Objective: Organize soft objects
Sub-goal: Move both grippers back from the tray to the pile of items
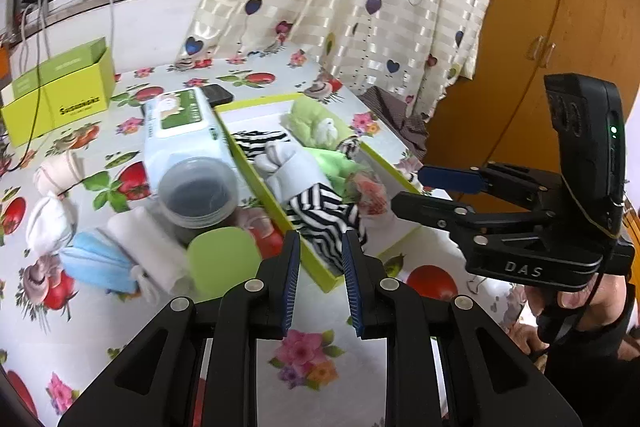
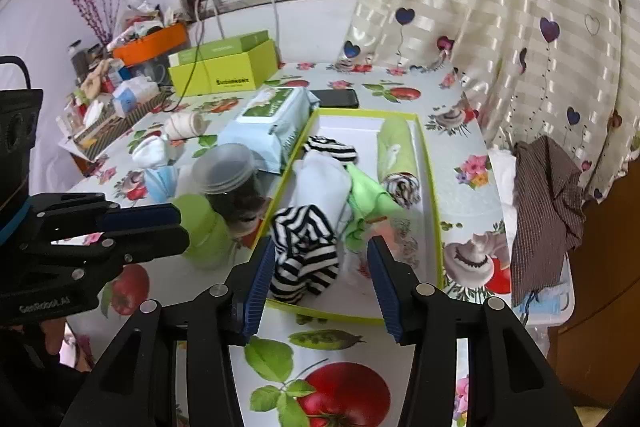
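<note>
The right gripper [image 2: 322, 281] is hovering with its jaws standing wide and nothing between its pads; the striped cloth [image 2: 304, 251] only appears framed by them because it is lying in the tray [image 2: 434, 223] just beyond. The left gripper [image 1: 320, 275] is keeping its jaws at a narrow gap, and they too are gripping nothing, since the tray's near corner shows through the gap.

Both tools are pointing downward at a slant toward the tray, side by side, each showing in the other's view. A hand [image 1: 580, 303] is wrapped around the right gripper's handle, wrist angled so the fingers aim across the tray's near end.

The tray is serving as the collecting place: a rolled green cloth [image 2: 394, 147] is lying along its far side, and white, light green, pinkish and striped pieces are heaped loosely toward the near end, so I judge the sorting well underway.

More soft things are waiting outside it on the flowered tablecloth [image 2: 320, 367], to the left: a blue face mask [image 1: 96, 263], a white roll [image 1: 148, 247] and white bundled socks [image 1: 50, 223]. They are lying close around a clear jar [image 1: 198, 193], a green lid [image 1: 224, 261] and a wipes pack [image 1: 184, 131], which are likely to crowd any reach for them.
</note>
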Demonstrator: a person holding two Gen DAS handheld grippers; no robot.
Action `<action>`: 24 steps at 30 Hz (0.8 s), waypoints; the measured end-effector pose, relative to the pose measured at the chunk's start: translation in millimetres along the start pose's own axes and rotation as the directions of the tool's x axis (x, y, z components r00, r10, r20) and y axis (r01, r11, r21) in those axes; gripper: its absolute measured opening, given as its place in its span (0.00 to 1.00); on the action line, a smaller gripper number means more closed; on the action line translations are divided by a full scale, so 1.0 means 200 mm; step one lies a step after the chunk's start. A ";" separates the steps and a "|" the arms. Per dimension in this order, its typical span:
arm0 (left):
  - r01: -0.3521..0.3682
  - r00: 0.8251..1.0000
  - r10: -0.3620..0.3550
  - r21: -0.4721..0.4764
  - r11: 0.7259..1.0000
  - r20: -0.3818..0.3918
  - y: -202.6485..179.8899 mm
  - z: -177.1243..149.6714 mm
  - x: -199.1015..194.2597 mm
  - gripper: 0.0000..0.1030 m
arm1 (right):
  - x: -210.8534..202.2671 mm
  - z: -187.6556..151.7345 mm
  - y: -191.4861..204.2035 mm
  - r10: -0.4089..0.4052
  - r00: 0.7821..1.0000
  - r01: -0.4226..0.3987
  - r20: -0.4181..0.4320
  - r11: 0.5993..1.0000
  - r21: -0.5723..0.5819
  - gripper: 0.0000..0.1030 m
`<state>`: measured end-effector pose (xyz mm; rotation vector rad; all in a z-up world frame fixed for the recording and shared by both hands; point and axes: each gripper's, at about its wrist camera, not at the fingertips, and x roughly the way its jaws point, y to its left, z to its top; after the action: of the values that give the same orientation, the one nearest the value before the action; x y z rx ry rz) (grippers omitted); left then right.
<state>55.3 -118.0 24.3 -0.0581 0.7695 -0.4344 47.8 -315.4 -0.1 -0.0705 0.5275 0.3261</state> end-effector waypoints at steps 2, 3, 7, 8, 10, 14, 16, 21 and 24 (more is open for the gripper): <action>-0.017 1.000 0.017 -0.009 1.000 0.010 0.02 -0.01 -0.03 0.22 | -0.01 0.01 0.03 0.006 1.000 -0.006 0.004 1.000 -0.010 0.46; -0.022 1.000 0.022 -0.012 1.000 0.014 0.03 -0.01 -0.04 0.22 | -0.01 0.01 0.04 0.009 1.000 -0.009 0.005 1.000 -0.016 0.46; -0.049 0.998 0.050 -0.030 0.998 0.028 0.08 -0.02 -0.08 0.22 | -0.02 0.03 0.09 0.020 1.000 -0.019 0.010 0.999 -0.037 0.46; -0.054 0.998 0.055 -0.033 0.998 0.029 0.08 -0.02 -0.09 0.22 | -0.02 0.04 0.10 0.024 1.000 -0.023 0.012 0.999 -0.042 0.46; -0.066 0.997 0.068 -0.044 0.997 0.032 0.11 -0.02 -0.10 0.22 | -0.02 0.04 0.13 0.030 0.999 -0.030 0.014 0.998 -0.051 0.46; -0.090 0.995 0.092 -0.060 0.994 0.034 0.15 -0.04 -0.13 0.22 | 0.00 0.06 0.18 0.037 0.999 -0.036 0.008 0.997 -0.070 0.46; -0.101 0.994 0.103 -0.067 0.993 0.035 0.18 -0.04 -0.14 0.22 | 0.01 0.06 0.20 0.043 0.999 -0.042 0.006 0.996 -0.077 0.46; -0.124 0.991 0.127 -0.076 0.989 0.041 0.23 -0.06 -0.17 0.22 | 0.03 0.08 0.24 0.057 0.998 -0.057 0.002 0.994 -0.094 0.46; -0.138 0.989 0.143 -0.087 0.986 0.044 0.28 -0.07 -0.19 0.22 | 0.03 0.09 0.26 0.064 0.998 -0.063 0.000 0.993 -0.104 0.47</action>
<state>41.1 -51.0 27.8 -0.0925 0.7368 -0.2653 44.6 -261.8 12.8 -0.1545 0.5096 0.4157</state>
